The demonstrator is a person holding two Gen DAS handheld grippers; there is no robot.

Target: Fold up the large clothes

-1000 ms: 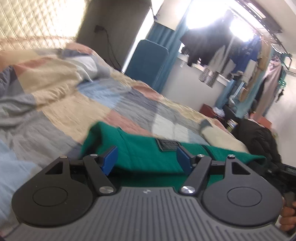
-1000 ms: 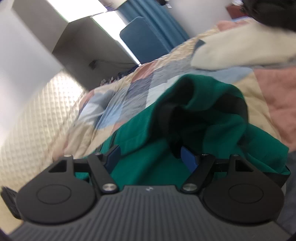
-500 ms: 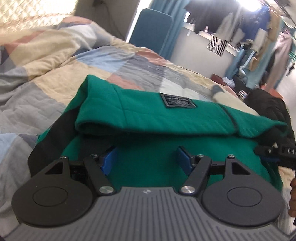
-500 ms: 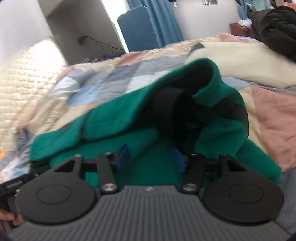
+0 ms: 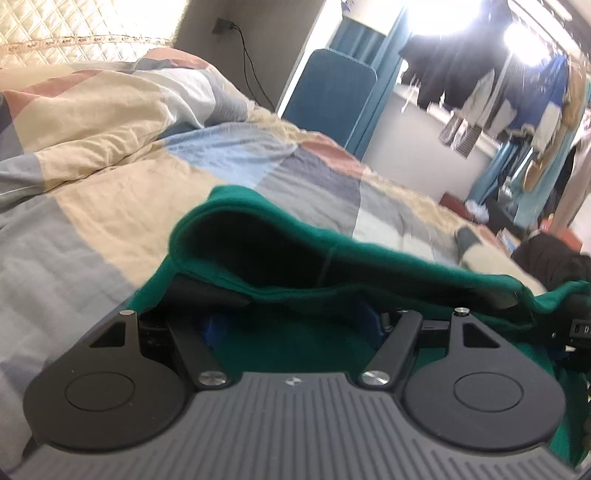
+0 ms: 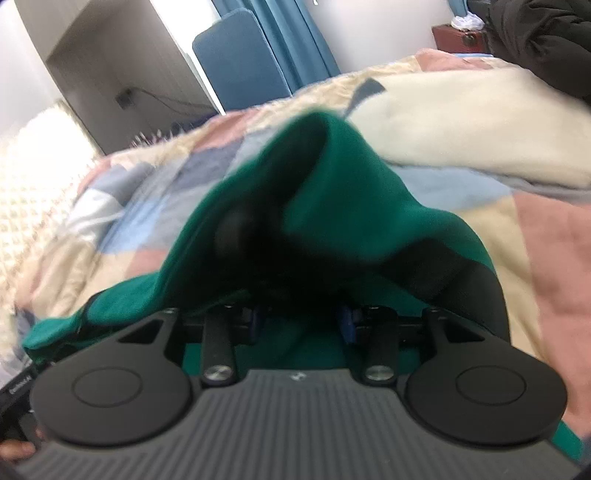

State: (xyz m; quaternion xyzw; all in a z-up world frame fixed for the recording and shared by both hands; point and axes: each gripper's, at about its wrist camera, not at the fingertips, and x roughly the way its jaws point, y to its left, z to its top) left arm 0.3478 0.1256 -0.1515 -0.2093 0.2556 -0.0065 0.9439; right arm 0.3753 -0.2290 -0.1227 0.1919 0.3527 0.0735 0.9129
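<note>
A green garment with black panels (image 5: 280, 236) lies folded on the patchwork quilt (image 5: 110, 206). My left gripper (image 5: 291, 325) is open, its blue fingers pushed under the garment's raised upper layer, which drapes over them. In the right wrist view the same garment (image 6: 354, 206) is lifted into a hump over my right gripper (image 6: 301, 321). Its blue pads stand a moderate gap apart with green cloth between and over them. Whether they pinch the cloth is hidden in shadow.
The quilt (image 6: 461, 122) covers the whole bed. A quilted headboard (image 5: 74, 33) is at the far left. A blue chair (image 5: 328, 99) stands beyond the bed. Clothes hang on a rail (image 5: 509, 92) at the right, above a black jacket (image 5: 554, 254).
Both grippers have slid in under the garment's top fold, which has risen and now covers the fingers. The right gripper's fingers have come closer together.
</note>
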